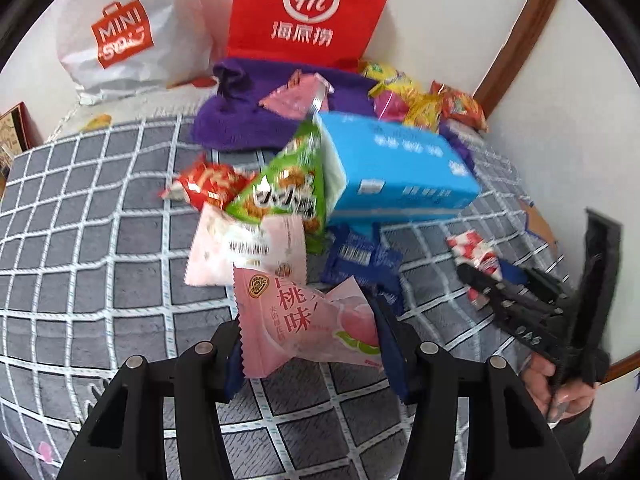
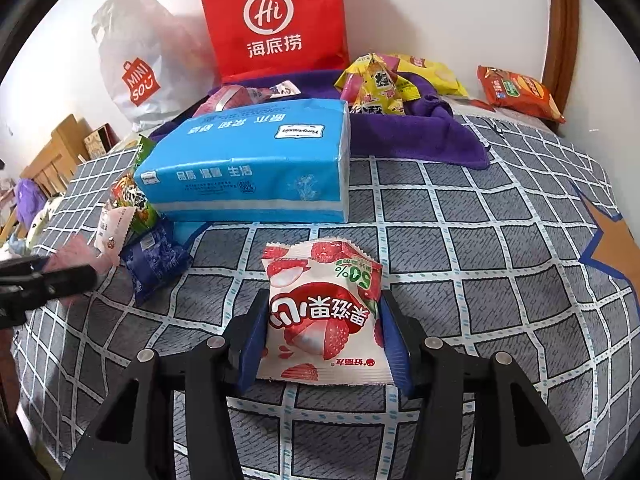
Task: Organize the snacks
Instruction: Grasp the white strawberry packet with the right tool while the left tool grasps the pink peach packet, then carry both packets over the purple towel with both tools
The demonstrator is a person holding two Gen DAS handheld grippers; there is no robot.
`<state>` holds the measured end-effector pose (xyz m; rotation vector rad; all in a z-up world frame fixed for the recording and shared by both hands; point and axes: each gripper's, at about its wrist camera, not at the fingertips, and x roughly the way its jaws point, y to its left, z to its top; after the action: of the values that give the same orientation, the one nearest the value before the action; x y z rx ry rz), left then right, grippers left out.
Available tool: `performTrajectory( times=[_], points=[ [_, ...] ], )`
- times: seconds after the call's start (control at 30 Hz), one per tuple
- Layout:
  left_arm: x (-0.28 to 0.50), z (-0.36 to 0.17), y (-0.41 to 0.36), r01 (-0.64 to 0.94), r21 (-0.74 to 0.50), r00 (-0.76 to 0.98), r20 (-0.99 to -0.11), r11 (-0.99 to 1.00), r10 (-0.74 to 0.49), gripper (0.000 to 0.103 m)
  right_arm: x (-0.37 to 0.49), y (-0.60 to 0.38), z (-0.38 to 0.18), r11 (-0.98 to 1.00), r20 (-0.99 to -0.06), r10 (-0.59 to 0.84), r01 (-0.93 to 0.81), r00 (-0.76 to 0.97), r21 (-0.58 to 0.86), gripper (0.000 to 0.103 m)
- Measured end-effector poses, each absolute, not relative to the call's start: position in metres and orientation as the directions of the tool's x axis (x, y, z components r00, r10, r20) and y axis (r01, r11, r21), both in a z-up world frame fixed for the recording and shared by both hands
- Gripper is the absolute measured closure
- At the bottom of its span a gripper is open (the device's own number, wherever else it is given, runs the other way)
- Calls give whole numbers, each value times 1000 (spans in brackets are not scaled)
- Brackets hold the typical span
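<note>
My left gripper [image 1: 308, 324] is shut on a pink peach-flavour snack packet [image 1: 296, 320], pinched between its blue pads above the checked bedspread [image 1: 100, 260]. My right gripper [image 2: 324, 332] is shut on a white and red lychee snack packet [image 2: 320, 312], which rests low over the bedspread [image 2: 480, 240]. The left wrist view shows the right gripper [image 1: 500, 292] at the right edge with that packet [image 1: 476, 252] and a hand behind it. Just ahead of the left gripper is a heap of a pale pink packet [image 1: 240, 248], a green one [image 1: 288, 188], a red one [image 1: 208, 184] and a dark blue one [image 1: 360, 260].
A blue tissue pack [image 2: 252, 164] lies mid-bed. Behind it a purple towel [image 2: 420, 132] carries pink and yellow snacks [image 2: 380, 84]. An orange packet [image 2: 516, 88] lies far right. A red bag [image 2: 276, 20] and a white Miniso bag [image 2: 136, 72] lean on the wall.
</note>
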<state>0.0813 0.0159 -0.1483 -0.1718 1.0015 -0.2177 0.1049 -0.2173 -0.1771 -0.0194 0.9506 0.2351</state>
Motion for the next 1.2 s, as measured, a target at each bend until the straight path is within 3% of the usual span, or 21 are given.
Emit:
performTrajectory(
  times=[0.43,0.9,1.2],
  points=[
    [108,-75,1,176,-236,583,-757,956,-295,50,108,-203,-95,972,-732,189,-231,654,45,52],
    [166,-16,-19,221,-222,630,-710,950,-313,49,179,-195,-12,975,-668,163,-222,726,-4,51],
    [213,-4,-11,190,-202,658,-700,961,-277,49,235,-178,9,968,-625,205,-250,754,16,51]
  ],
)
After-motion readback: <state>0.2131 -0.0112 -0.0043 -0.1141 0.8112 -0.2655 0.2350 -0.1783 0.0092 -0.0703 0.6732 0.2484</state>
